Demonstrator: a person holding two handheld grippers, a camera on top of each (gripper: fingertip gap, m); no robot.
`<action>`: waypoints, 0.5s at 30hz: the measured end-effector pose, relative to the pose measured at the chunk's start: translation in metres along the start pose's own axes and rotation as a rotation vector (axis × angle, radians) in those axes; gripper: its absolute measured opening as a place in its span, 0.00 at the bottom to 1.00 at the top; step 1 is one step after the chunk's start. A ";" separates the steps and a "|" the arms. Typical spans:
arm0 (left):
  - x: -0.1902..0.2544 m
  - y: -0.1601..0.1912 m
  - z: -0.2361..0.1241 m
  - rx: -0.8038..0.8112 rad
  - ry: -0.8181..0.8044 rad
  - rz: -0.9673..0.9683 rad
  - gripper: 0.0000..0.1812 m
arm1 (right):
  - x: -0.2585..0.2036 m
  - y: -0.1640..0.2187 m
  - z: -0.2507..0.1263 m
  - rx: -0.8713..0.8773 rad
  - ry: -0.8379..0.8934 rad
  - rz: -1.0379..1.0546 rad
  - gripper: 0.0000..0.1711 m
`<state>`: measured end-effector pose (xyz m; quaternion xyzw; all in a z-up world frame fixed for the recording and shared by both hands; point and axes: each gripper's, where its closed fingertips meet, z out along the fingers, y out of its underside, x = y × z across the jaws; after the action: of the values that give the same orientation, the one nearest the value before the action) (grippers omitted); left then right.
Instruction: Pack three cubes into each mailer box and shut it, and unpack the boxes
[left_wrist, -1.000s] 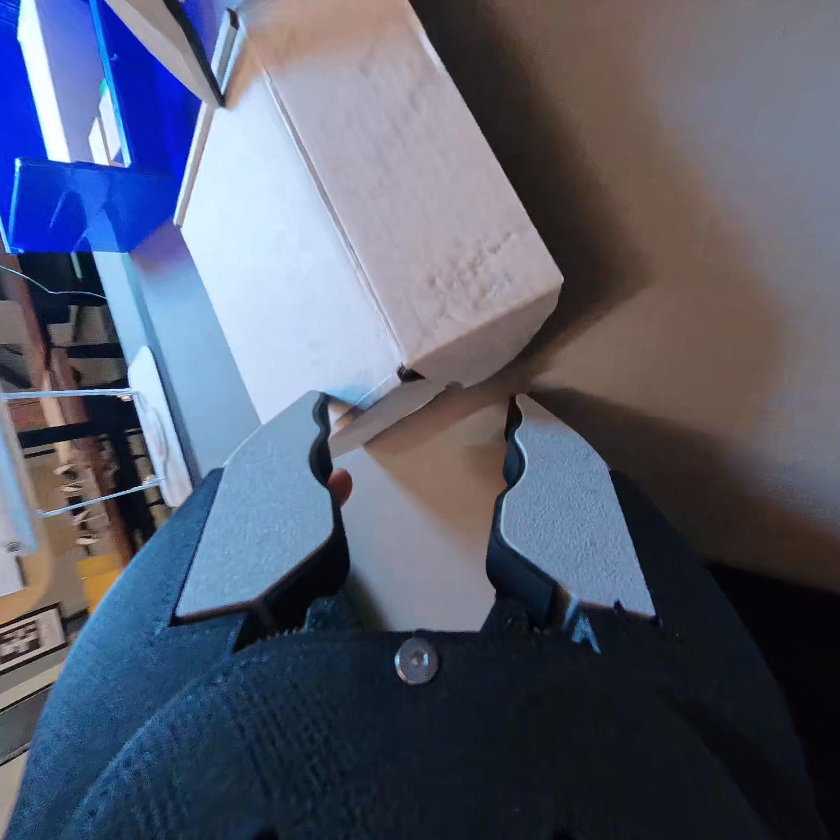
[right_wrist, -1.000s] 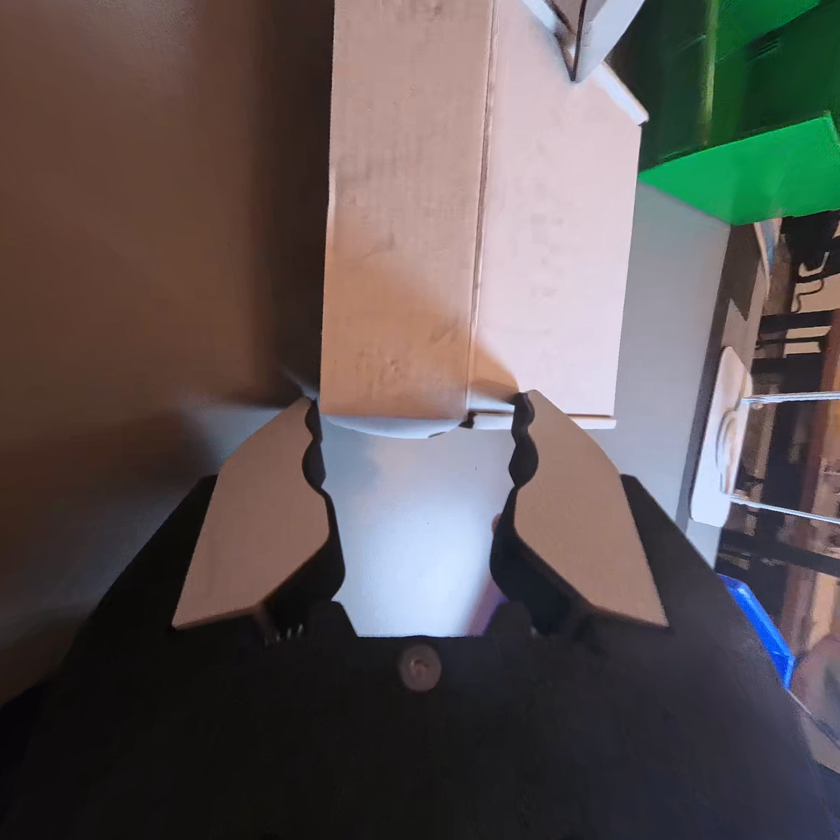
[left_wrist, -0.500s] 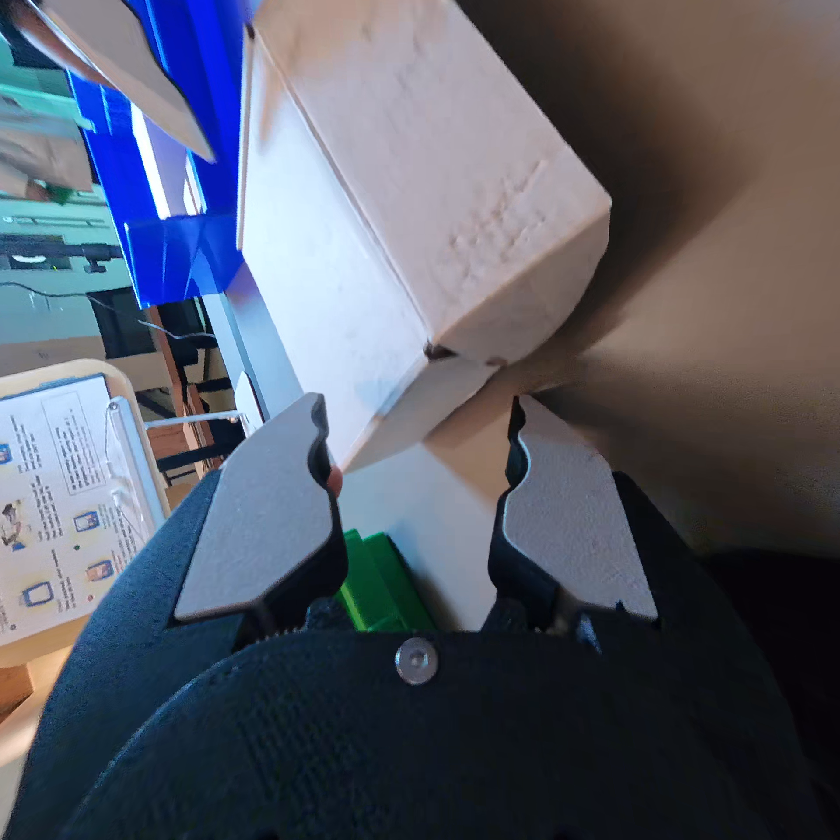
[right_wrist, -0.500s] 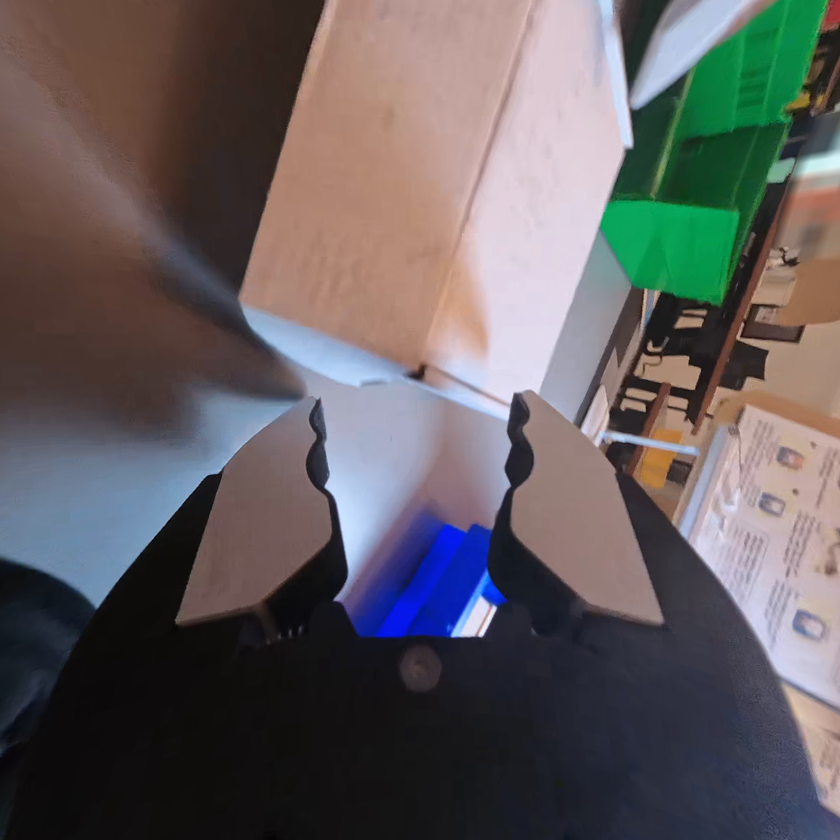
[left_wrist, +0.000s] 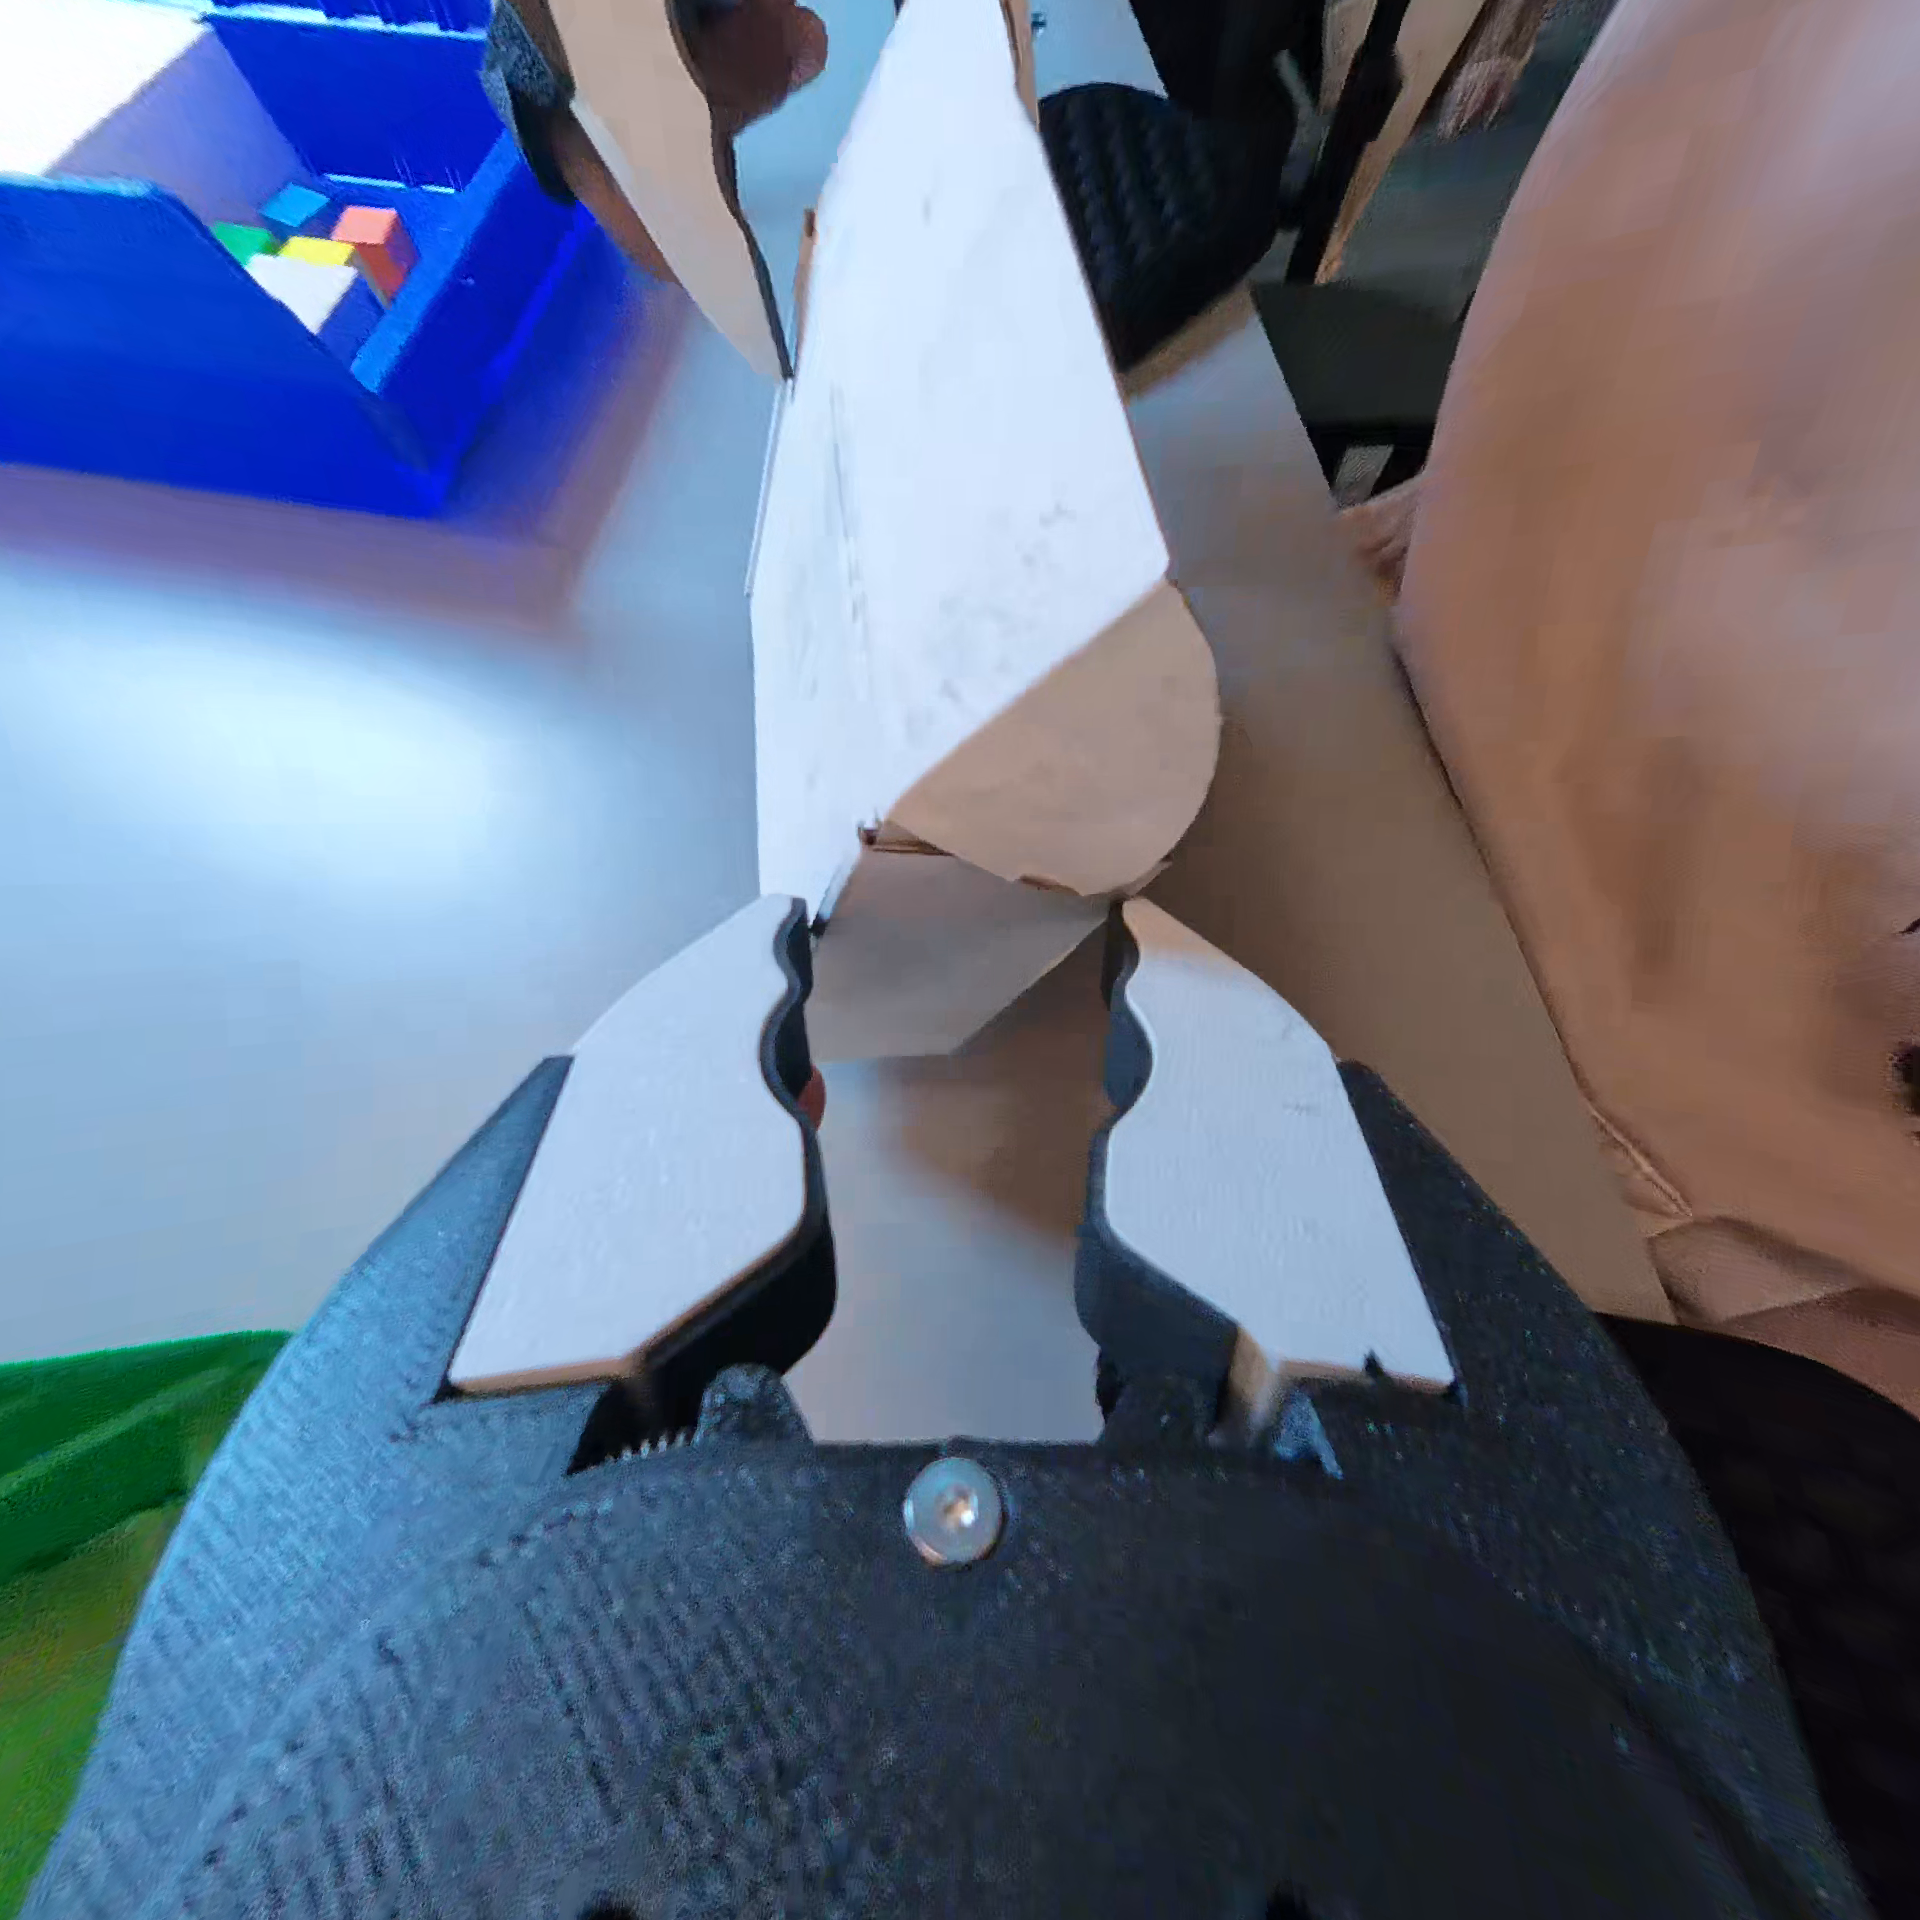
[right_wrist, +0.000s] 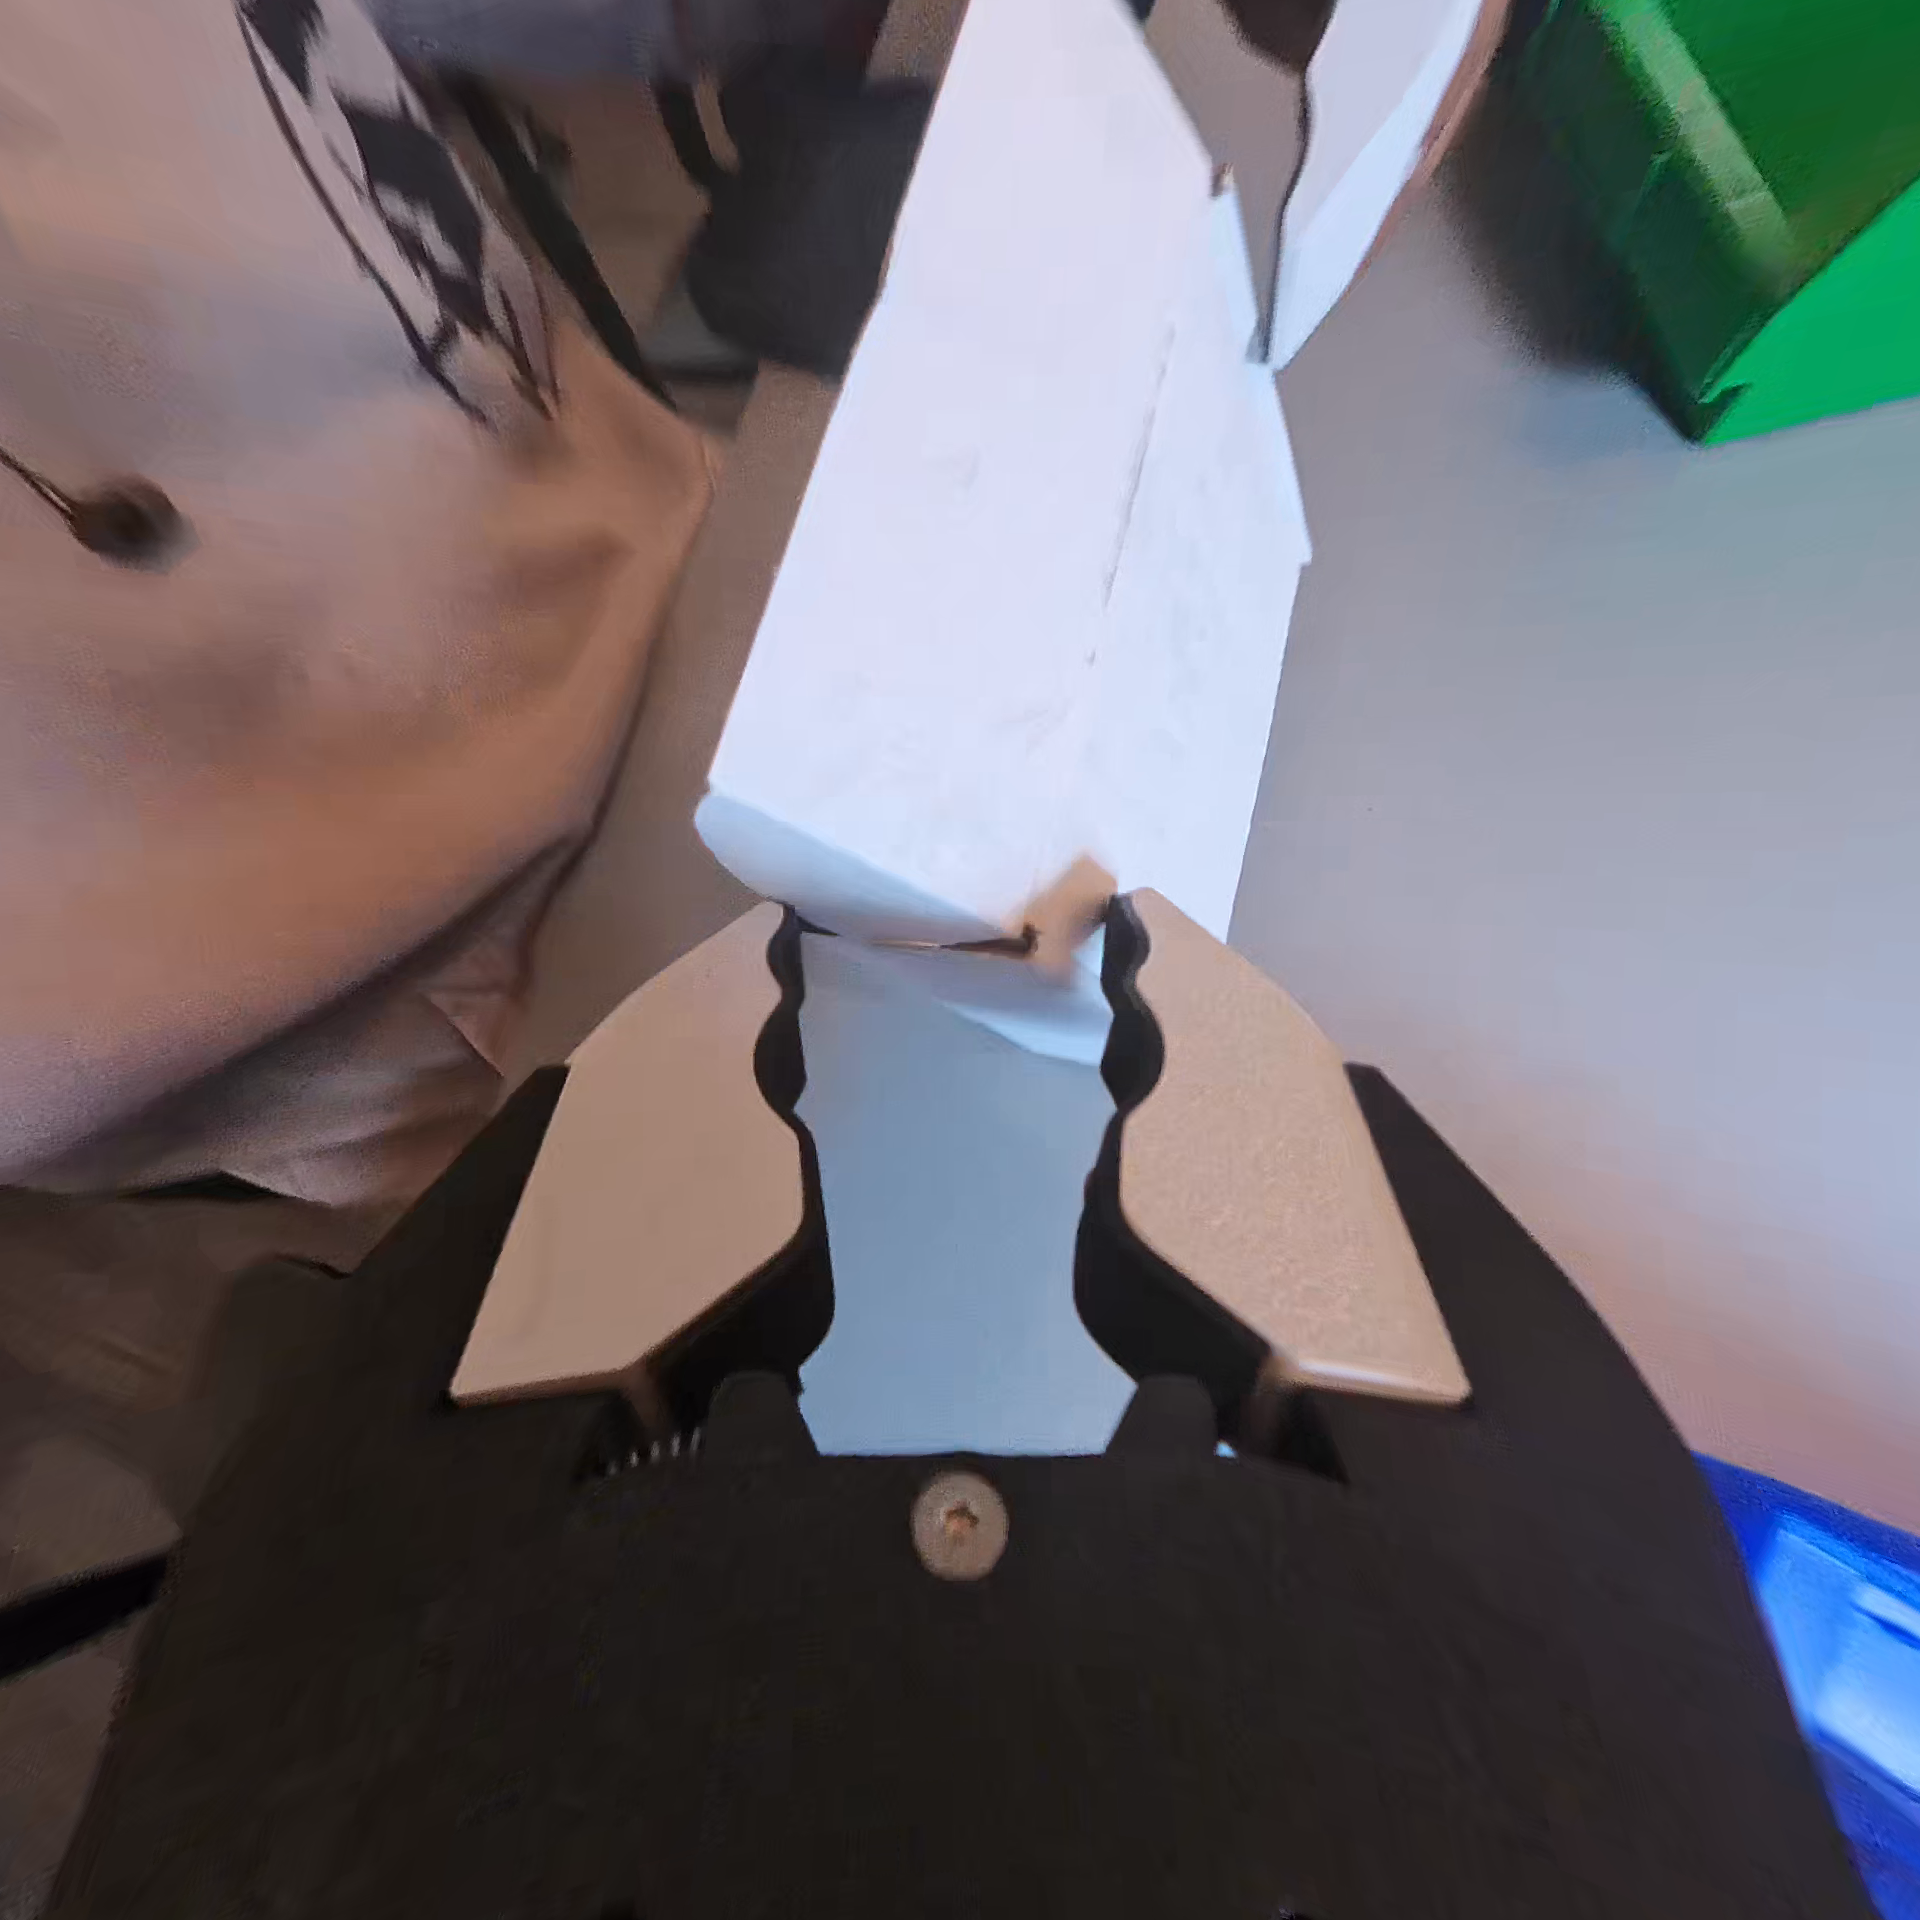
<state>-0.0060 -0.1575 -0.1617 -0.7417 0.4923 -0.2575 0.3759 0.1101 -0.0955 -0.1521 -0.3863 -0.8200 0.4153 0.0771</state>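
A white mailer box (left_wrist: 935, 468) is held up off the grey table (left_wrist: 260, 831) between my two grippers, one at each end, with its lid closed. My left gripper (left_wrist: 956, 914) has its fingertips clamped on the near end of the box. My right gripper (right_wrist: 951, 914) clamps the opposite end of the box (right_wrist: 997, 571). Each gripper shows at the far end of the box in the other's view: the right one in the left wrist view (left_wrist: 665, 177), the left one in the right wrist view (right_wrist: 1361, 156). Coloured cubes (left_wrist: 353, 244) lie in a blue bin (left_wrist: 208, 364).
A green bin stands beside the box (right_wrist: 1714, 208) and shows at the lower left of the left wrist view (left_wrist: 94, 1423). The blue bin's edge shows at the lower right of the right wrist view (right_wrist: 1849, 1662). A person's light-clothed torso is close by (left_wrist: 1662, 623).
Both grippers have swung and tilted the box while holding it. The views have turned from the person's torso towards the table and the bins. The finger gaps are unchanged.
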 end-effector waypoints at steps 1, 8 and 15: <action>-0.003 0.003 0.002 0.015 0.013 -0.023 0.30 | 0.004 0.000 -0.001 0.050 -0.028 0.043 0.33; -0.012 0.003 -0.004 0.122 -0.002 -0.095 0.29 | 0.024 -0.002 -0.012 0.252 -0.013 0.146 0.29; -0.018 -0.013 -0.020 0.191 -0.047 -0.074 0.31 | 0.027 -0.006 -0.016 0.306 0.050 0.118 0.30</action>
<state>-0.0206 -0.1439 -0.1400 -0.7259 0.4286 -0.2998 0.4466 0.0953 -0.0695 -0.1428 -0.4278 -0.7207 0.5295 0.1310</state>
